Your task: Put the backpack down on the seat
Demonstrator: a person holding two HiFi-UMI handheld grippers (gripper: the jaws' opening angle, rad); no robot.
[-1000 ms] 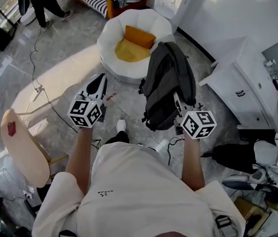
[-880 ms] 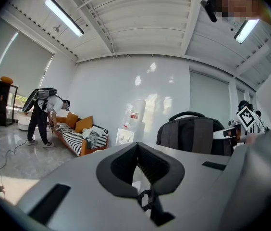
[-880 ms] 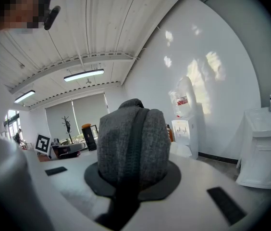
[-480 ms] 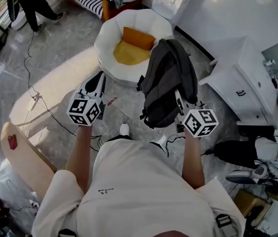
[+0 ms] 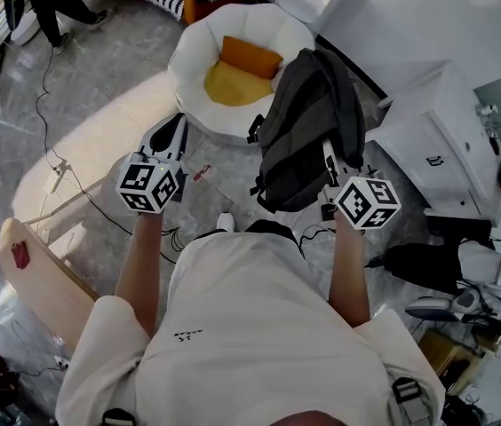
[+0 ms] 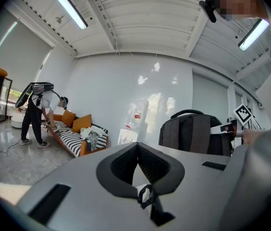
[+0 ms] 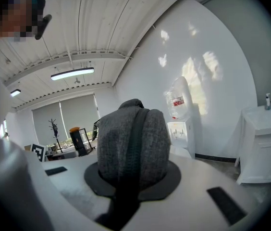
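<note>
Backpack in the air, just right of the seat

The backpack (image 5: 308,131) hangs at the right gripper (image 5: 330,169), between the seat (image 5: 188,60) on its left and a cabinet (image 5: 433,140) on its right. A cushion (image 5: 249,58) lies in the seat. The left gripper (image 5: 169,140) is before the seat.

Bare floor (image 5: 228,177) lies before the seat (image 5: 193,51); an orange cushion (image 5: 252,58) occupies its bowl.

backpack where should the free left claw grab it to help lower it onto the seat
The top carry handle, from the left side: it arches clear above the upright backpack, which hangs from the right claw.
</note>
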